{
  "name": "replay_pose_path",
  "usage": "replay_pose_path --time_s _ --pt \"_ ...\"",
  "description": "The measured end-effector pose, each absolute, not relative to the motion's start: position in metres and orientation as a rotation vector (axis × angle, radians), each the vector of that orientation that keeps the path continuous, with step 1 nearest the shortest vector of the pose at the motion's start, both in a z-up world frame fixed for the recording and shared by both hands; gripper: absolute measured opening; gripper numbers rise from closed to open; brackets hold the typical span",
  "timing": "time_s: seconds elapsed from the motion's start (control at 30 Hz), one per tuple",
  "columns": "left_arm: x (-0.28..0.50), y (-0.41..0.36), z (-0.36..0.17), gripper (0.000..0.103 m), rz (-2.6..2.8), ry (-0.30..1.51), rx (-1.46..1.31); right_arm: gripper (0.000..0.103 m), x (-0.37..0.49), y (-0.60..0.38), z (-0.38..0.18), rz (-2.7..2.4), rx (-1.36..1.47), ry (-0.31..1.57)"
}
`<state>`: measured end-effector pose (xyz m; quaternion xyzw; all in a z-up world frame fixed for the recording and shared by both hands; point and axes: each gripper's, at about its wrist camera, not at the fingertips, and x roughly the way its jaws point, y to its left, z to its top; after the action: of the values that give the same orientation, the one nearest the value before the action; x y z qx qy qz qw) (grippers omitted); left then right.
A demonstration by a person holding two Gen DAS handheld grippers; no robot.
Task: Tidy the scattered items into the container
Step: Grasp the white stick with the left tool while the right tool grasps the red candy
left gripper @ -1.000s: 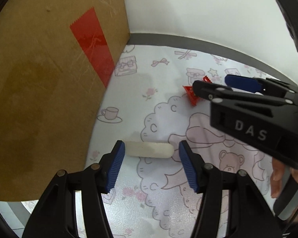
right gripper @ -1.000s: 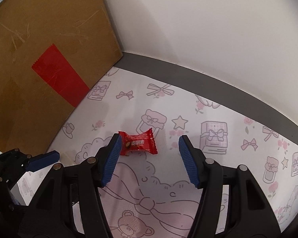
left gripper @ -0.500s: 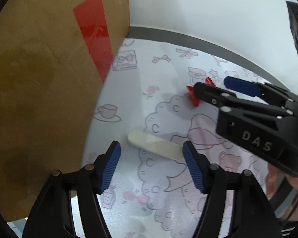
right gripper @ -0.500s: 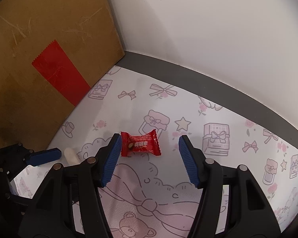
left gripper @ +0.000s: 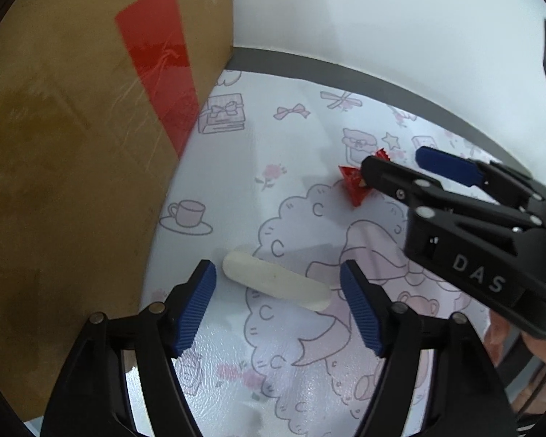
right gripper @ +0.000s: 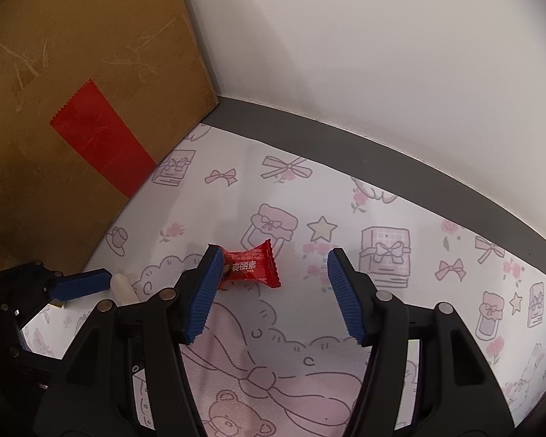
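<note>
Left claw, spread wide, straddles the pale stick (long axis jaw to jaw); right claw, also released, frames the candy.

Cardboard panel stands on patterned tablecloth.

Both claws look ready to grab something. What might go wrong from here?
The red candy lies off-centre, close to the right gripper's left finger, so closing could nudge it aside. The white stick lies slanted between the left gripper's open fingers and may swivel. The two grippers work close together and might bump.
</note>
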<state>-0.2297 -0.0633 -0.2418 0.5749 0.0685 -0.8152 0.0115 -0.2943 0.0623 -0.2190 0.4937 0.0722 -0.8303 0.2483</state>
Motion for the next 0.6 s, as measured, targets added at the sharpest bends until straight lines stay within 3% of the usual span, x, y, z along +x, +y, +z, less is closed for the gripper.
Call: replay_pose_path --time_s 0.13,0.2,0.6 --pt "-0.229 -0.050 -0.244 0.069 -2.552 0.104 1.801 0.062 -0.295 0.063 -0.221 -2.260 1.353 0.200" --pt "-0.228 -0.045 -0.244 0.063 -2.546 0.043 1.785 0.062 -0.295 0.063 -0.221 -2.260 1.355 0.201" --pt "-0.234 -0.054 -0.237 0.060 -2.527 0.199 1.762 0.062 -0.292 0.065 -0.224 -2.246 1.361 0.212"
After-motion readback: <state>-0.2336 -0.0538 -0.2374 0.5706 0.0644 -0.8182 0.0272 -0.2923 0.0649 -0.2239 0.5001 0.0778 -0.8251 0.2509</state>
